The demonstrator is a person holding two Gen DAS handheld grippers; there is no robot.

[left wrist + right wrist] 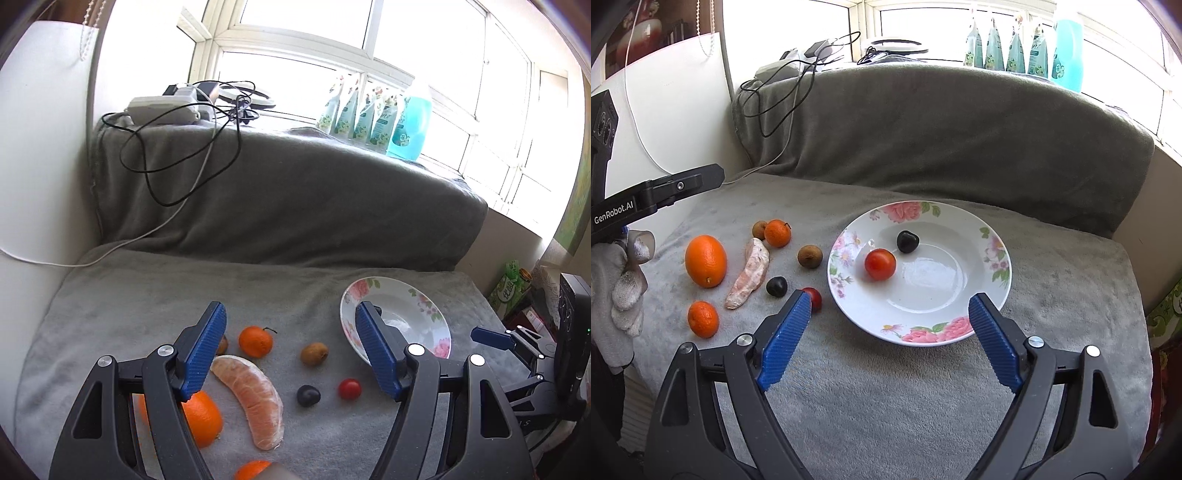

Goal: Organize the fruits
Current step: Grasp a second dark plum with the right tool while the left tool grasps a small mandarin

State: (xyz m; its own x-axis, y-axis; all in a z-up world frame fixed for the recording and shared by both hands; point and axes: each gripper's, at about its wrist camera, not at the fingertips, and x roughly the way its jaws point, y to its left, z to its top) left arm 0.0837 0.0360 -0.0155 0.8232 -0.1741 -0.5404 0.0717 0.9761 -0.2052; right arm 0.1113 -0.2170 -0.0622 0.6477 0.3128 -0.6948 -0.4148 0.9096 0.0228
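In the right wrist view a flowered plate (997, 258) holds a red cherry tomato (880, 264) and a dark cherry (907, 242). My right gripper (889, 297) hovers open over the plate's near rim, holding nothing. Left of the plate lie a large orange (706, 260), two tangerines (777, 232) (703, 319), a peeled pomelo segment (750, 273), brown fruits (810, 256), another dark cherry (776, 286) and another tomato (813, 297). My left gripper (291, 310) is open and empty above the pomelo segment (251, 398) and a tangerine (256, 341); its finger hides part of the plate (424, 306).
Everything rests on a grey blanket (923, 387) over a cushion, with a draped backrest (942, 122) behind. Cables and a power strip (166, 107) lie on the backrest top; bottles (410, 122) line the windowsill. A gloved hand (624, 288) is at the left edge.
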